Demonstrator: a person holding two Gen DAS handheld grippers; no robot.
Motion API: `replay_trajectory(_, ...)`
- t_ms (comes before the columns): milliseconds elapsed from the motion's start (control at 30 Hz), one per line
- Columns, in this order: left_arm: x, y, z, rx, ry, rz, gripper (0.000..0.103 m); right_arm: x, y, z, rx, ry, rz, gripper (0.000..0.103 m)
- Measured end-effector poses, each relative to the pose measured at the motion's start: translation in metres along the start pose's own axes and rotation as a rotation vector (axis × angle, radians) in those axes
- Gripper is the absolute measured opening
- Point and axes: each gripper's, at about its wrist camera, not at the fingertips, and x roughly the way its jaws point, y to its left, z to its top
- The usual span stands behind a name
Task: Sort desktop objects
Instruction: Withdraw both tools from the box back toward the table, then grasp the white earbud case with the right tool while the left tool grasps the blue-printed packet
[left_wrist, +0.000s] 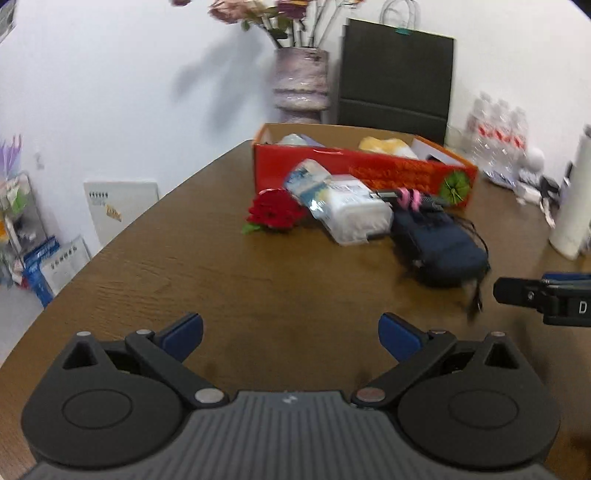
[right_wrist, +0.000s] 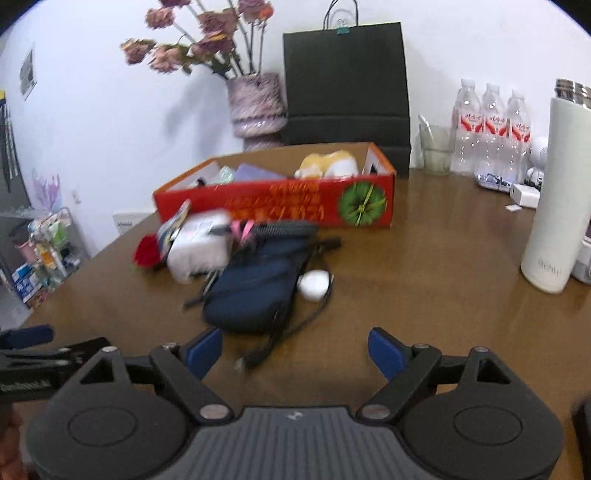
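left gripper (left_wrist: 290, 336): blue pads spread wide, nothing between them, only bare brown wood-grain table (left_wrist: 147, 273) under the gap. right gripper (right_wrist: 295, 350): jaws apart too, empty, the black cable end (right_wrist: 255, 356) just ahead of its left pad. ahead of both, mid-table: dark navy fabric pouch (right_wrist: 255, 291), small white earbud case (right_wrist: 314, 284) touching its right side, clear plastic-wrapped white pack (left_wrist: 343, 212) and red artificial flower (left_wrist: 275, 211) to the left. beyond the pile, open red cardboard box (right_wrist: 295, 206), already partly filled.
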Motion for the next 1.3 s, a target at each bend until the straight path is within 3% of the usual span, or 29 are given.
replay_trajectory(300, -0.009, -0.006, -0.013, 0.029, -0.057, 0.01, 0.103, -0.015, 0.001, -0.028, -0.005, 0.021, 0.007, 0.086)
replay_trajectory(600, -0.002, -0.007, -0.013, 0.05, -0.023, 0.003, 0.103, -0.014, 0.002, -0.033, 0.02, 0.03, 0.024, 0.086)
replay_trajectory(933, 0.008, 0.003, -0.01, -0.034, 0.044, -0.007, 0.103, -0.014, 0.005, -0.031, 0.001, 0.022, 0.009, 0.086)
replay_trajectory(1000, 0.007, 0.003, -0.008, -0.035, 0.033, -0.02, 0.103, -0.012, 0.0, -0.025, 0.015, 0.033, 0.031, 0.081)
replay_trajectory(1067, 0.007, 0.002, 0.0, -0.03, -0.004, -0.034, 0.103, -0.008, -0.008, -0.014, 0.053, 0.037, 0.072, 0.062)
replay_trajectory(1133, 0.013, 0.004, 0.015, -0.031, -0.036, -0.047, 0.103, -0.003, -0.015, 0.002, 0.074, 0.016, 0.095, 0.06)
replay_trajectory(1167, 0.018, 0.005, 0.024, -0.035, -0.042, -0.046, 0.102, 0.0, -0.018, 0.011, 0.074, -0.004, 0.095, 0.054)
replay_trajectory(1233, 0.031, 0.006, 0.048, -0.039, -0.059, -0.051, 0.091, 0.011, -0.024, 0.03, 0.065, -0.04, 0.084, 0.041)
replay_trajectory(1300, 0.044, 0.005, 0.072, -0.033, -0.093, -0.067, 0.084, 0.027, -0.03, 0.049, 0.075, -0.041, 0.077, 0.035)
